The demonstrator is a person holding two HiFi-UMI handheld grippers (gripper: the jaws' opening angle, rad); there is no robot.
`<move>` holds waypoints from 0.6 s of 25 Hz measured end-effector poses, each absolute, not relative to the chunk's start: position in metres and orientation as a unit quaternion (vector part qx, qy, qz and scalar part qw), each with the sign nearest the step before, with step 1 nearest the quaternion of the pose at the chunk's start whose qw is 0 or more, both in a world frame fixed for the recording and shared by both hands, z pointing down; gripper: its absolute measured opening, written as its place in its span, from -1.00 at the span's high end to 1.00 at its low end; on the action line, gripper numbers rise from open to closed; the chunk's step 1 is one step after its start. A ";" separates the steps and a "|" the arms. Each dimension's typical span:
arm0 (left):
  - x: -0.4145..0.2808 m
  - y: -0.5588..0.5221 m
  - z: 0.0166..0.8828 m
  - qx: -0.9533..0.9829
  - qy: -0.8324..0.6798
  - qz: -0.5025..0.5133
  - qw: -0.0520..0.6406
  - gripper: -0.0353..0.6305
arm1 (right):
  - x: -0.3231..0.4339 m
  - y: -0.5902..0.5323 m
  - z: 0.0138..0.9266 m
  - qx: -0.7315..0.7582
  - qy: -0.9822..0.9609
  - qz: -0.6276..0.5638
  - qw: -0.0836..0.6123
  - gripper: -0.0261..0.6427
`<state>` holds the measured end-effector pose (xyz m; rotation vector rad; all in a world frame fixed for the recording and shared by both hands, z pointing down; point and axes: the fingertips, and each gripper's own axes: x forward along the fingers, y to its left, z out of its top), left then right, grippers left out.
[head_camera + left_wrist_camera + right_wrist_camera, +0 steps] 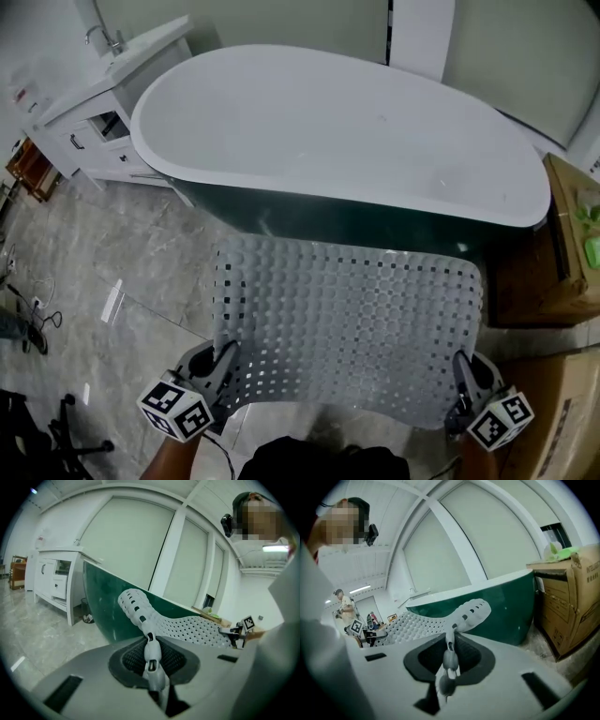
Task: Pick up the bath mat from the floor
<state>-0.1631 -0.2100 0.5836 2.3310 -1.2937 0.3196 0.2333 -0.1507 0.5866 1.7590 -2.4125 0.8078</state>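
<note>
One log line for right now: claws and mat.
left claw: shut on bath mat corner | right claw: shut on opposite corner | bath mat: held up, spread between claws, before bathtub

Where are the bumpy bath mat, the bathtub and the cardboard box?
bath mat (356,328), head view, middle of its holed sheet.
bathtub (328,122), head view, bare white inside wall.
cardboard box (530,281), head view, its brown side.

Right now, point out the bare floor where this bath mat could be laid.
Bare marble floor lies left of the bath mat, bordered by the white vanity cabinet and the green bathtub wall. Right of the mat it is crowded: cardboard boxes stand beside the tub. Cables clutter the far left edge.
</note>
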 end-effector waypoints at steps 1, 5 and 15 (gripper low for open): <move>-0.165 -0.208 0.569 0.846 -0.469 0.115 0.225 0.76 | 0.231 -0.149 0.571 0.568 -0.780 0.260 0.025 0.78; -0.174 -0.204 0.512 0.845 -0.472 0.112 0.224 0.76 | 0.222 -0.148 0.510 0.567 -0.783 0.255 0.024 0.78; -0.193 -0.193 0.378 0.843 -0.483 0.089 0.219 0.76 | 0.208 -0.144 0.367 0.567 -0.786 0.247 0.007 0.78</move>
